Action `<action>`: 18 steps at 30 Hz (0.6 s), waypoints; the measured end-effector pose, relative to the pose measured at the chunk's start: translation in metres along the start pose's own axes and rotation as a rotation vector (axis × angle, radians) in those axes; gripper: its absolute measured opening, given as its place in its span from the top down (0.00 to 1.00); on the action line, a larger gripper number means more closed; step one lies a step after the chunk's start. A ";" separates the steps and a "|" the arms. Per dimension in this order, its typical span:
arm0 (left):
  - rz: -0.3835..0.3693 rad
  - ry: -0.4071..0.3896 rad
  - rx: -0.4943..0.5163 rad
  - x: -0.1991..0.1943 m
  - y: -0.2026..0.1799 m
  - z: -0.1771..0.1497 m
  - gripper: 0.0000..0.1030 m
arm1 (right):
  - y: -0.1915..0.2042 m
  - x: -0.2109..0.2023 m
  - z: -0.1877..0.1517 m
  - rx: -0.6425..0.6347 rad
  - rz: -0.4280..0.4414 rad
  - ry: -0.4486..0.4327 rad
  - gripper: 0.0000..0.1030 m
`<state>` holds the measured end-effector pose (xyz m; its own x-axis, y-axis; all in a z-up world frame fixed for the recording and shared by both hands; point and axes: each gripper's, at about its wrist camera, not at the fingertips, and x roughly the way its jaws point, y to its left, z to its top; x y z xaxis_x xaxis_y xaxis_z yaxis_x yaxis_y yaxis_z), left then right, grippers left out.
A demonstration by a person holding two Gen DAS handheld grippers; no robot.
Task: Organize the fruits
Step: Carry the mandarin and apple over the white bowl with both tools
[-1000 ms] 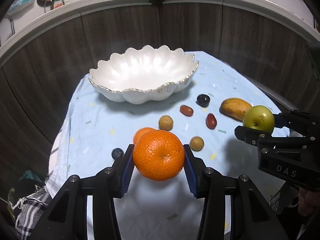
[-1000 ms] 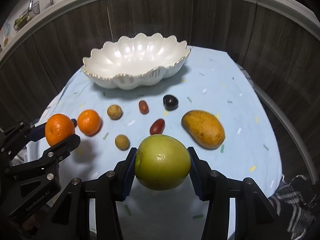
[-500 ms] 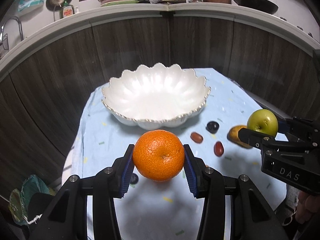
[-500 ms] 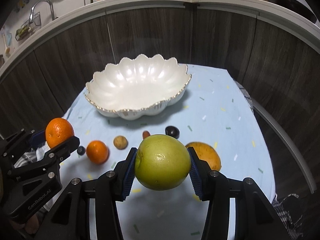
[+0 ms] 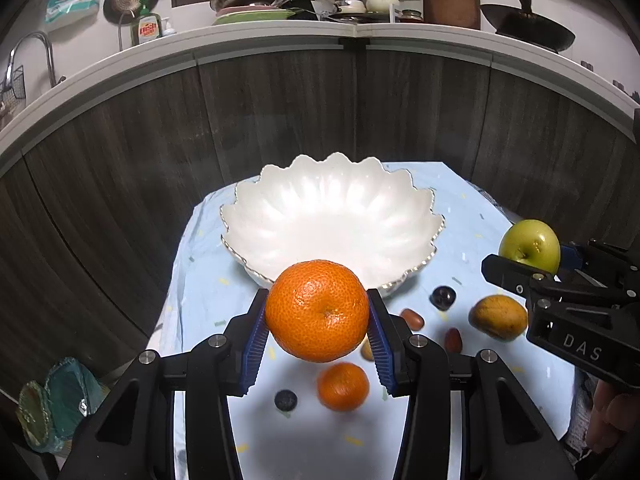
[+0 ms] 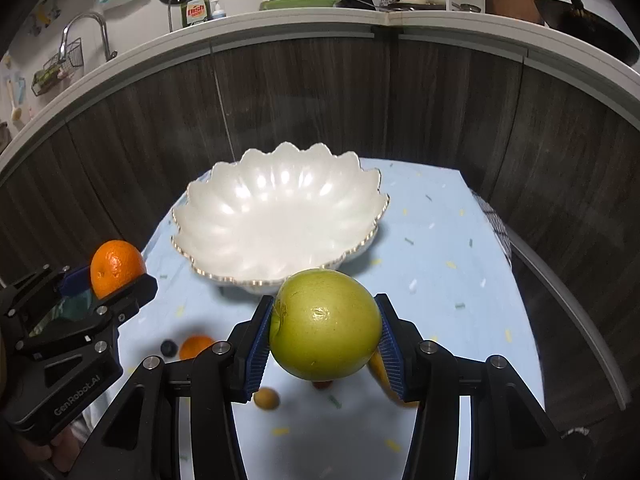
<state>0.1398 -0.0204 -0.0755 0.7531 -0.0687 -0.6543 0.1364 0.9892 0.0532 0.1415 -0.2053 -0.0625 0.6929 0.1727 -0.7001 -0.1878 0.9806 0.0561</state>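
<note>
The left claw [image 5: 317,334] is clenched on an orange [image 5: 317,310], its blue ribbed pads pressing the fruit's two sides at the widest part, and it hangs above the worktop [image 5: 472,220] with the white scalloped bowl [image 5: 332,216] just ahead of it and lower. The right claw [image 6: 325,344] is clamped the same way on a green apple [image 6: 325,324], stem end turned toward its left pad, with the bowl [image 6: 280,216] likewise just ahead.

The orange looks light, with a pebbled, slightly yielding skin that the pads should grip well; too hard a squeeze could bruise it. The apple seems heavier, stiff and waxy-smooth, so it is likelier to slip, and holding it across its broadest part is the sound choice.

Below and behind the left claw, a smaller orange [image 5: 343,386] and a blueberry [image 5: 285,400] lie on the cloth; to its right sit a dark grape [image 5: 443,298], two reddish dates [image 5: 413,318] and a yellow-brown mango [image 5: 498,317].

The bowl is thin-rimmed and probably fragile, so each fruit is best lowered close to its floor before the pads part; a round fruit dropped from height could roll or chip the glaze.
</note>
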 end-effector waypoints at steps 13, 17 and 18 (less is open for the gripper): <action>0.028 -0.002 -0.020 0.024 0.021 0.028 0.56 | 0.004 0.024 0.037 -0.016 -0.004 -0.022 0.52; 0.035 0.003 -0.026 0.035 0.026 0.035 0.56 | 0.002 0.035 0.047 -0.007 -0.012 -0.011 0.52; 0.035 0.005 -0.028 0.038 0.027 0.037 0.56 | 0.001 0.038 0.049 -0.004 -0.013 -0.007 0.52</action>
<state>0.1958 -0.0014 -0.0712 0.7539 -0.0330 -0.6562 0.0916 0.9943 0.0552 0.2017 -0.1930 -0.0541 0.7002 0.1606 -0.6956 -0.1813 0.9824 0.0442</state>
